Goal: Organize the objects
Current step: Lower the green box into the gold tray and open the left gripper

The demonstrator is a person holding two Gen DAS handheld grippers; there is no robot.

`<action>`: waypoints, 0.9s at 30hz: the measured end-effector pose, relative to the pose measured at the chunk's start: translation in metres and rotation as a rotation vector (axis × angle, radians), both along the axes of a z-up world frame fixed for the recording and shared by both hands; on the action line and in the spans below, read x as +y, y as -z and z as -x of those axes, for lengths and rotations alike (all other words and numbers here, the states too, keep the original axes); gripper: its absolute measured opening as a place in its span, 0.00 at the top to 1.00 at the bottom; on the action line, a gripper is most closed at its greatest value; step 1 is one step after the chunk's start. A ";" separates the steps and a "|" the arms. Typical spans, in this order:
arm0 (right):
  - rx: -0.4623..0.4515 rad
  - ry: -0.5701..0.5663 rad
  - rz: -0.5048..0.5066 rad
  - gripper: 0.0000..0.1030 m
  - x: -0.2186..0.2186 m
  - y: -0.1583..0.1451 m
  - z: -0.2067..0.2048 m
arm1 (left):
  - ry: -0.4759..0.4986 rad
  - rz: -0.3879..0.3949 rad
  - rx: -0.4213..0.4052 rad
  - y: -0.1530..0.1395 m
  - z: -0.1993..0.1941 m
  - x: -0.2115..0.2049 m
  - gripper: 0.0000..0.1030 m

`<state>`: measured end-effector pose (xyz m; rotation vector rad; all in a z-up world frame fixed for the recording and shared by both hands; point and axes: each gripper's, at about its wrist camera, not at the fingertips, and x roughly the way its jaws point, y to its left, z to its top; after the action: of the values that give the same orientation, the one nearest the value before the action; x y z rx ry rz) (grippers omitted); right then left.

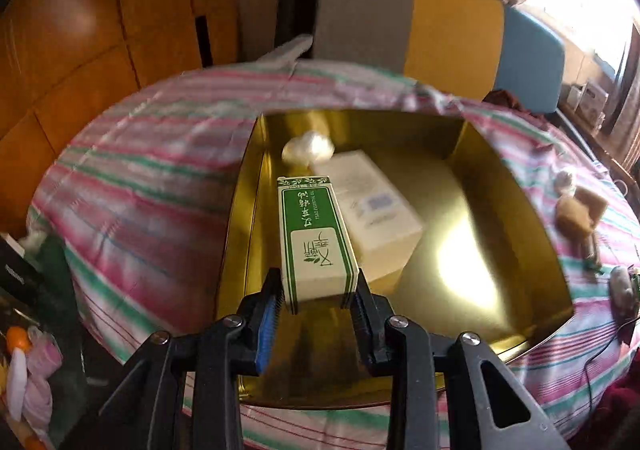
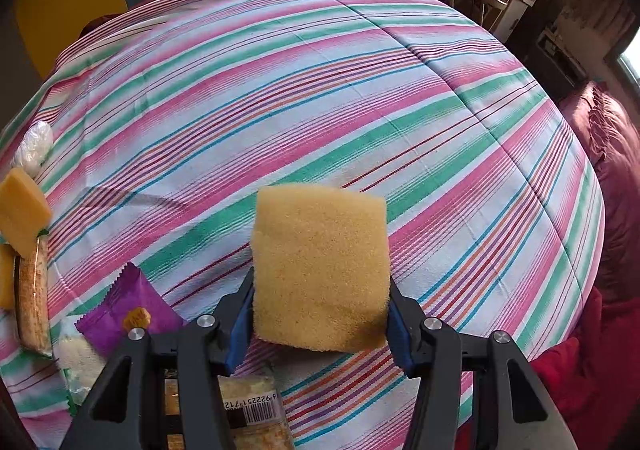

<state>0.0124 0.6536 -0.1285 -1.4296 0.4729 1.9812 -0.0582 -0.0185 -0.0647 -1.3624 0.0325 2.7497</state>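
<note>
while held over the gold tin (image 1: 516,185), green-and-white carton (image 1: 316,238) sits clamped by its near end in left gripper (image 1: 318,300); right gripper (image 2: 320,314) squeezes yellow sponge (image 2: 322,266) above striped cloth (image 2: 360,89). risk: end-only grip, carton may pivot onto white box (image 1: 372,201).

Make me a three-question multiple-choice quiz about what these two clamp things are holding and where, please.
1. Where is the green-and-white box?
A. over the gold tray
B. on the bare cloth
C. on the chair

2. What colour is the sponge?
A. blue
B. yellow
C. purple

3. How is the right hand-held gripper?
A. wide open
B. shut on nothing
C. shut on the sponge

Answers:
1 A: the left hand-held gripper grips the box above the gold tray, beside a white box.
2 B: its foam face is yellow.
3 C: both fingers press the sponge's sides.
</note>
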 end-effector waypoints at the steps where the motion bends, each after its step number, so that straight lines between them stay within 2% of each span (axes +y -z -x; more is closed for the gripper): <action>1: 0.000 0.000 -0.001 0.45 0.001 0.000 -0.001 | -0.013 0.008 -0.011 0.005 0.001 -0.002 0.68; 4: -0.003 0.001 -0.005 0.45 -0.021 0.005 0.016 | -0.014 -0.013 -0.036 0.014 0.005 -0.006 0.67; 9: -0.002 0.001 -0.004 0.45 -0.028 0.002 0.012 | -0.010 -0.005 -0.025 0.012 0.003 -0.007 0.64; 19: 0.024 0.021 0.003 0.49 -0.026 0.001 0.007 | -0.001 -0.022 0.080 -0.024 -0.017 -0.011 0.63; 25: 0.145 0.016 -0.020 0.49 -0.032 -0.025 0.000 | 0.006 -0.041 0.087 -0.030 -0.023 -0.015 0.63; 27: 0.202 -0.010 -0.036 0.49 -0.044 -0.042 -0.004 | 0.001 -0.050 0.084 -0.030 -0.023 -0.018 0.63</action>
<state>0.0163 0.6093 -0.0863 -1.2176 0.5161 2.1425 -0.0350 -0.0364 -0.0352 -1.2346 -0.0308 2.7848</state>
